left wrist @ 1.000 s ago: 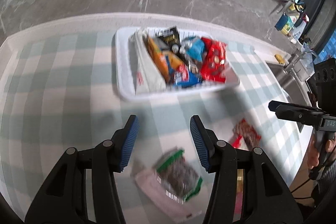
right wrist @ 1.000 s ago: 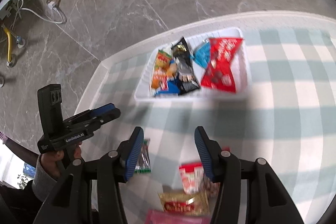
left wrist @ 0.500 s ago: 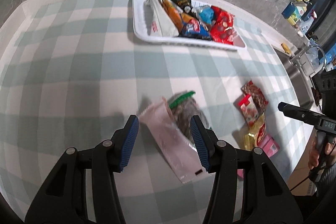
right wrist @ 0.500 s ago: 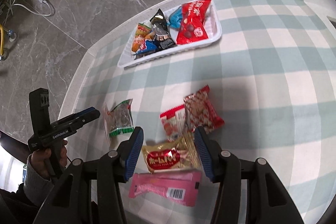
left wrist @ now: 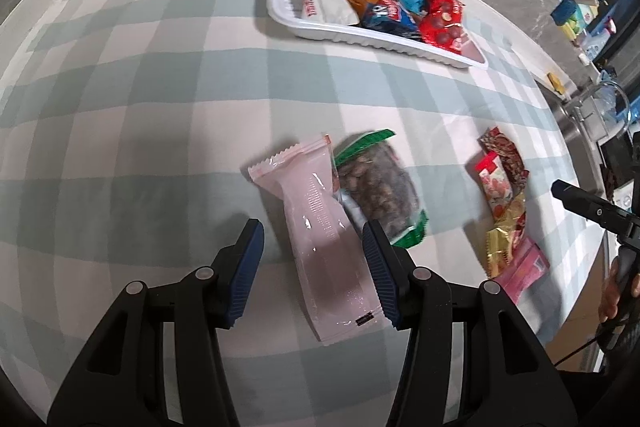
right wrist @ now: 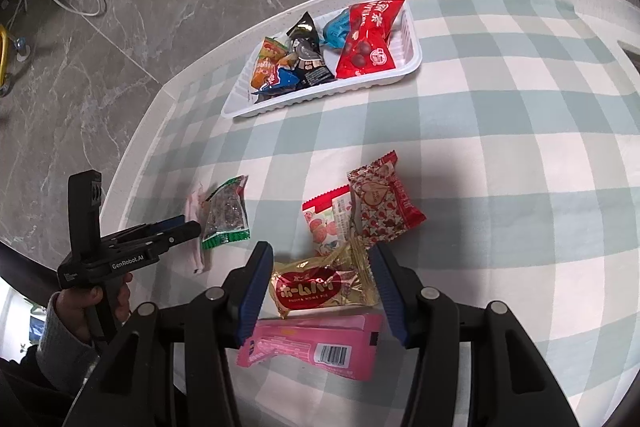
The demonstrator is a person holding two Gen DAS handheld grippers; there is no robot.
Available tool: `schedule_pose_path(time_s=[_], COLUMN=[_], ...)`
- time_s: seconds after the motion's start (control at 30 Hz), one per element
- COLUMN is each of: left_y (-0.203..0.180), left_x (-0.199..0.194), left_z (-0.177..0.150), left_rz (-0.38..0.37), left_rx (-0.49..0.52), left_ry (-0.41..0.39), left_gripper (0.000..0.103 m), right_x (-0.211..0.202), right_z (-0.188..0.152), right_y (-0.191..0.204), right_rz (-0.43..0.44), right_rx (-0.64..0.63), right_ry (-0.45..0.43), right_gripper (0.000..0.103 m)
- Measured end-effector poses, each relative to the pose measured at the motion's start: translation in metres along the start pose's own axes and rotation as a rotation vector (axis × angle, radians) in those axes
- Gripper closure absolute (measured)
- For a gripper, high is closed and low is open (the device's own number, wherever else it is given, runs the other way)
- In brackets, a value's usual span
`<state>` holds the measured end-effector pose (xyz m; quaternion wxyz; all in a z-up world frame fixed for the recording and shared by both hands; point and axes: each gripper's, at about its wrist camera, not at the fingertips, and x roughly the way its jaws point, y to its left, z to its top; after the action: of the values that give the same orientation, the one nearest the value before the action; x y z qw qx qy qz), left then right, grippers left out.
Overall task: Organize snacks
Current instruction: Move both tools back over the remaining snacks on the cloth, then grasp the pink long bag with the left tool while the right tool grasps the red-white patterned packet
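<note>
In my left view, my left gripper point(left wrist: 312, 259) has dropped from near the tray point(left wrist: 280, 7), now upper centre, and stands open astride the pale pink packet point(left wrist: 320, 227). In my right view, my right gripper point(right wrist: 320, 283) has pulled back and stands open around the gold packet point(right wrist: 320, 287), low centre.

- a tray point(left wrist: 280, 9) full of snack packets sits at the far side of the table point(left wrist: 120, 87).
- nearer, a long wrapped bar point(left wrist: 320, 239) lies touching a bag of nuts point(left wrist: 380, 187) on its right.
- well to their right lies a cluster of four packets point(right wrist: 340, 267), overlapping, the barcoded bar point(right wrist: 320, 347) nearest.
</note>
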<state>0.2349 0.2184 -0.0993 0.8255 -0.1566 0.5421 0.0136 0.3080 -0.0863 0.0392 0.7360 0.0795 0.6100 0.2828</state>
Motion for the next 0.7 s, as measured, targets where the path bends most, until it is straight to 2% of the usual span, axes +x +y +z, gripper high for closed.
schedule_pose_path(time_s=[0.2, 0.4, 0.6, 0.7], left_y=[0.009, 0.003, 0.001, -0.002], left_x=[0.002, 0.005, 0.006, 0.007], left_z=[-0.005, -0.006, -0.006, -0.006], left_rz=[0.025, 0.051, 0.06, 0.066], left_rx=[-0.009, 0.021, 0.03, 0.042], left_ry=[0.009, 0.013, 0.012, 0.012], left_gripper=[0.054, 0.054, 0.054, 0.05], right_x=[0.005, 0.021, 0.043, 0.05], right_z=[0.005, 0.014, 0.021, 0.022], right_y=[-0.001, -0.002, -0.005, -0.006], right_rz=[-0.058, -0.154, -0.25, -0.271], right_rx=[-0.047, -0.139, -0.24, -0.271], right_ry=[-0.001, 0.014, 0.053, 0.071], right_gripper=[0.048, 0.048, 0.048, 0.048])
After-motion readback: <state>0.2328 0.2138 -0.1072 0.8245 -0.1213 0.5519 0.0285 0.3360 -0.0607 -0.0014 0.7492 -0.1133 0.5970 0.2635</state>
